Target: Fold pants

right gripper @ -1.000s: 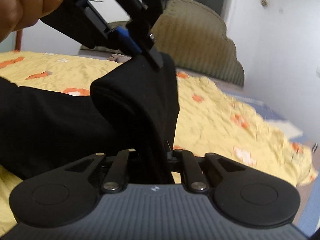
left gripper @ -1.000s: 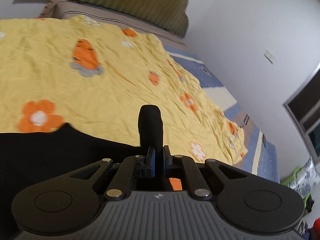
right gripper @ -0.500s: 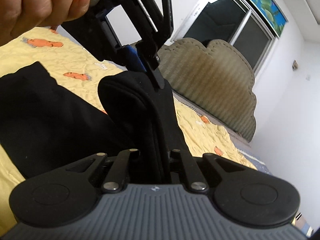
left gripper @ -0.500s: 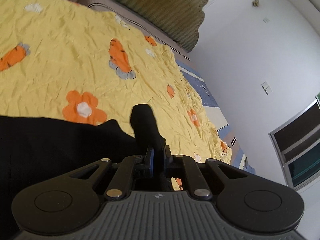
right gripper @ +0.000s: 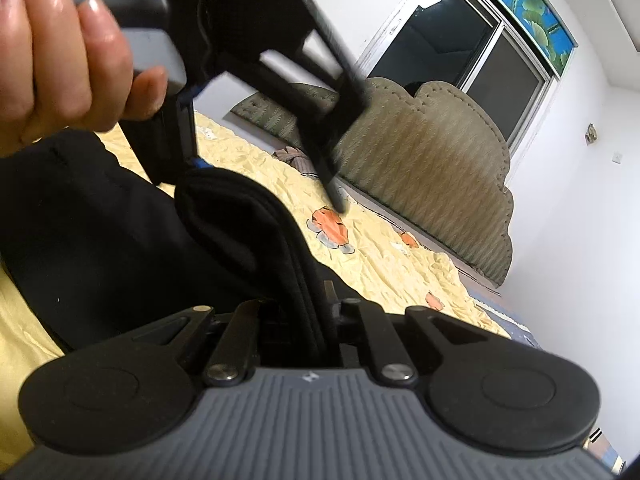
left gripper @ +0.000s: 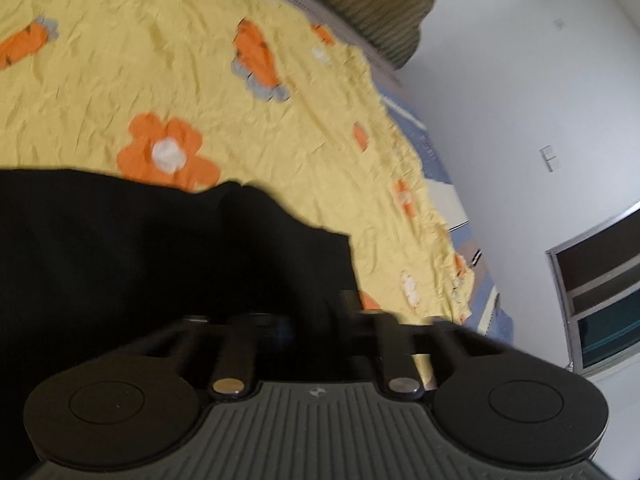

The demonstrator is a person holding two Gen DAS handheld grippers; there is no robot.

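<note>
1. Black pants (left gripper: 120, 264): lying across the near part of the yellow bedspread (left gripper: 168, 80), reaching from its left edge towards the middle. One doubled edge (right gripper: 248, 232) is lifted off the bedspread and held between the two tools.
2. Person's hand (right gripper: 64, 52): upper left of the right wrist view, above the pants, gripping the handle of the left gripper.
3. Left gripper (left gripper: 316, 320): over the right-hand end of the pants; fingertips buried in dark, blurred cloth. Whether the jaws are closed I cannot tell from either view, though the cloth edge hangs just under its blue pads.
4. Right gripper (right gripper: 316, 312): jaws drawn close together on a thick bunch of several layers of the pants.
5. Progress, as a judgement: a fold is under way, the raised edge not yet laid down. Left to do: set it on the flat part, let go, smooth, possibly fold again.
6. Headboard (right gripper: 432, 168): beyond the bedspread's far edge, well apart from the pants.
</note>
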